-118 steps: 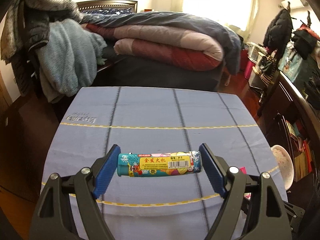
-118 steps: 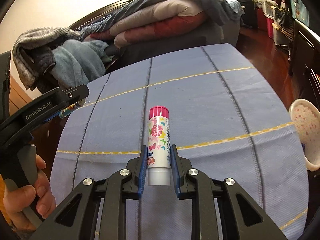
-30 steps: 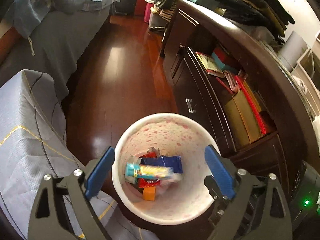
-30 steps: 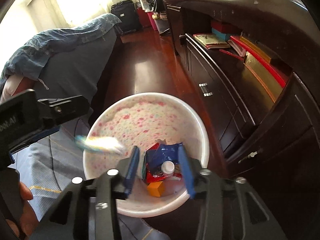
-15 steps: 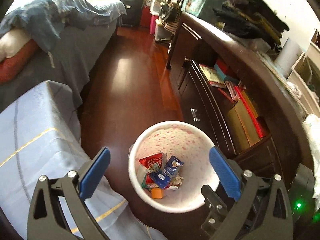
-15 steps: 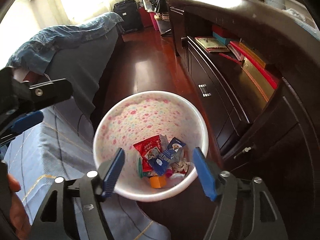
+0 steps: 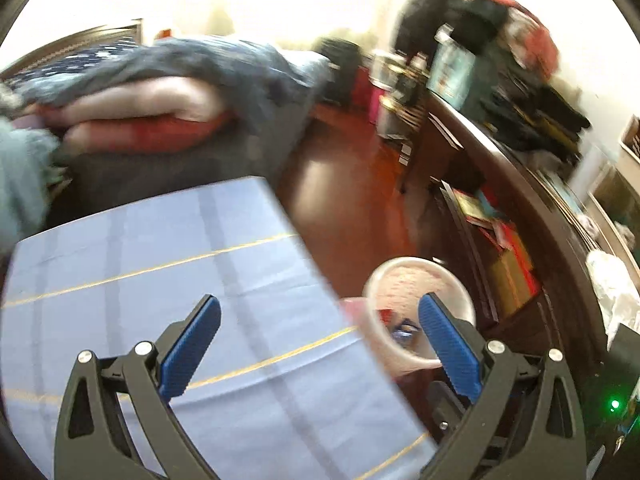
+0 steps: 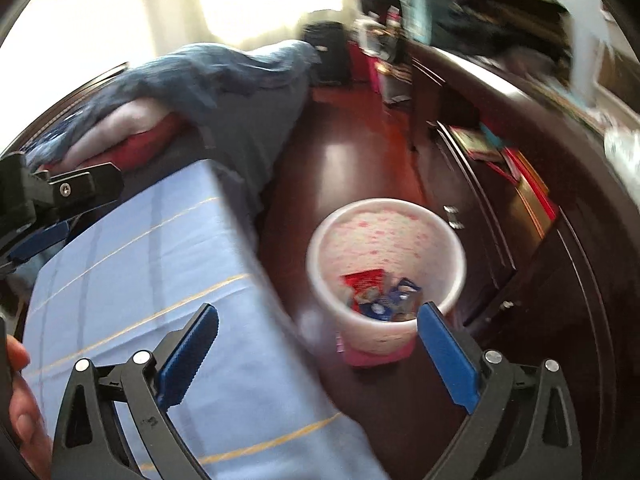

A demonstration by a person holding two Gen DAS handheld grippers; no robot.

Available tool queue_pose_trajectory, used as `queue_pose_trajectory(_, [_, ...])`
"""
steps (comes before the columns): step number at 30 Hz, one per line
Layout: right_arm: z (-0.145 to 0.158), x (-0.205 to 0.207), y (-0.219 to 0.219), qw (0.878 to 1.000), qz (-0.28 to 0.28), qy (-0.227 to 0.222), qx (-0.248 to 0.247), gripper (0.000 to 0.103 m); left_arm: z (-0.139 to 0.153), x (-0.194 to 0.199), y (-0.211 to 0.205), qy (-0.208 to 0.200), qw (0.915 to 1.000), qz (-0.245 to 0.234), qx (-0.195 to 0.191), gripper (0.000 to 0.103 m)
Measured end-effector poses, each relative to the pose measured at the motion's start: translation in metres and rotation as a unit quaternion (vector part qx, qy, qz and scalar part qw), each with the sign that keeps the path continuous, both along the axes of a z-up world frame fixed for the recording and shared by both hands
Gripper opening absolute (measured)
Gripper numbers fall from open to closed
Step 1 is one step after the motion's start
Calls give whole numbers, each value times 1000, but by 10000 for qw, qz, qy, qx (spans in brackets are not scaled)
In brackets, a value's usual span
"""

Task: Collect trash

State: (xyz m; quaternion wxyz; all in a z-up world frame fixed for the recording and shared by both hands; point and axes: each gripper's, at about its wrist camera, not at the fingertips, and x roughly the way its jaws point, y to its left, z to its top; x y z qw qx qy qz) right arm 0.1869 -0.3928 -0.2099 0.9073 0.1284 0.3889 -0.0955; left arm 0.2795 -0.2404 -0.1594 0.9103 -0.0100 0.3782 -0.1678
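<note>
A white bin with pink spots (image 8: 386,276) stands on the wooden floor beside the table, with red and blue wrappers (image 8: 380,292) inside it. It also shows in the left wrist view (image 7: 416,300), partly behind the right finger. My left gripper (image 7: 320,344) is open and empty above the table's right edge. My right gripper (image 8: 318,350) is open and empty, above the gap between table and bin. Both views are blurred by motion.
A table with a blue cloth and yellow lines (image 7: 160,280) fills the lower left. A bed with piled blankets (image 7: 160,92) lies behind it. A dark cabinet with books (image 8: 520,184) runs along the right. The other gripper (image 8: 60,196) shows at the left.
Both grippers have pulled back and swung left from over the bin toward the table. Both jaws stay wide open and empty. The tube and glue stick went into the bin earlier.
</note>
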Motion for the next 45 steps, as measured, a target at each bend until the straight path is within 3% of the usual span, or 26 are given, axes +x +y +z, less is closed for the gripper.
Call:
queue_pose_trajectory(7, [37,-38,71,9967,575,-571,-100,99,40,-74,100,-591,9933,969,213,99])
queue_pose_trajectory(14, [80,-81,121,9879,934,-1175,-392,99,81,-155,176,-1157,9754,1842,365,99])
queue_pose_trajectory(19, [117,-120,149,9764,1135,-1761,-532,99,107,-209,203,-1641,9609,2181,459,99])
queue_pose_trajectory(25, [145,-152,174,9647,1094,-2221,-893,99,127,-252,221,-2039,9510,2285,416,100])
queue_pose_trajectory(30, [160,-166,188,9589,1136,-2396,-1008,99,134,-274,232,-2159,9490,2284,240,100])
queue_pose_trajectory(39, [174,-182,202,9483,959,-2730,-1300,99,141,-289,243,-2405,9408,2380,180,100])
queue_pose_trajectory(45, [174,-188,208,9416,918,-2892,-1464,99,142,-291,252,-2420,9404,2389,57,100])
